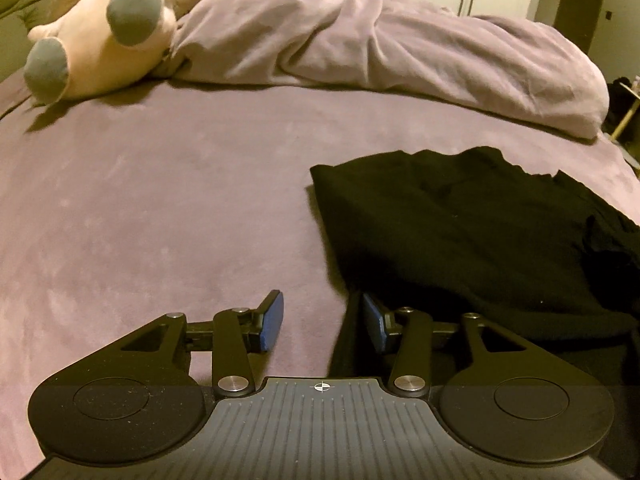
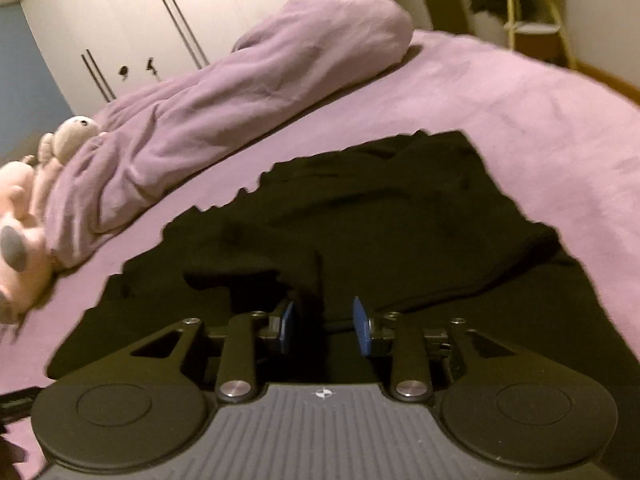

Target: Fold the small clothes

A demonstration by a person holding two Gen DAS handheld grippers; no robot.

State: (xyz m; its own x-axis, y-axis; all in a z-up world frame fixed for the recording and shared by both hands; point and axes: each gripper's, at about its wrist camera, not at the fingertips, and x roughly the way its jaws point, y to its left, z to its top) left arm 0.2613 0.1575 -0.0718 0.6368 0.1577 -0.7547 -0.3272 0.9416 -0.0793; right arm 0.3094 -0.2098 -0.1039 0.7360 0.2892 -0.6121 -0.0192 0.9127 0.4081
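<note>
A black garment (image 1: 460, 232) lies partly folded on the purple bedsheet (image 1: 160, 200). In the left wrist view it fills the right half. My left gripper (image 1: 323, 322) is open, low over the sheet at the garment's near left edge; a strip of black cloth hangs between its blue pads (image 1: 272, 322), close to the right one. In the right wrist view the garment (image 2: 380, 220) spreads across the middle. My right gripper (image 2: 323, 326) is open right over the black cloth, with a raised fold just beyond its left pad (image 2: 287, 326).
A rumpled purple duvet (image 1: 380, 48) lies across the far side of the bed. A pink plush toy (image 1: 100, 44) lies at the far left. White wardrobe doors (image 2: 160, 12) stand behind the bed, and a small yellow shelf (image 2: 532, 12) at the right.
</note>
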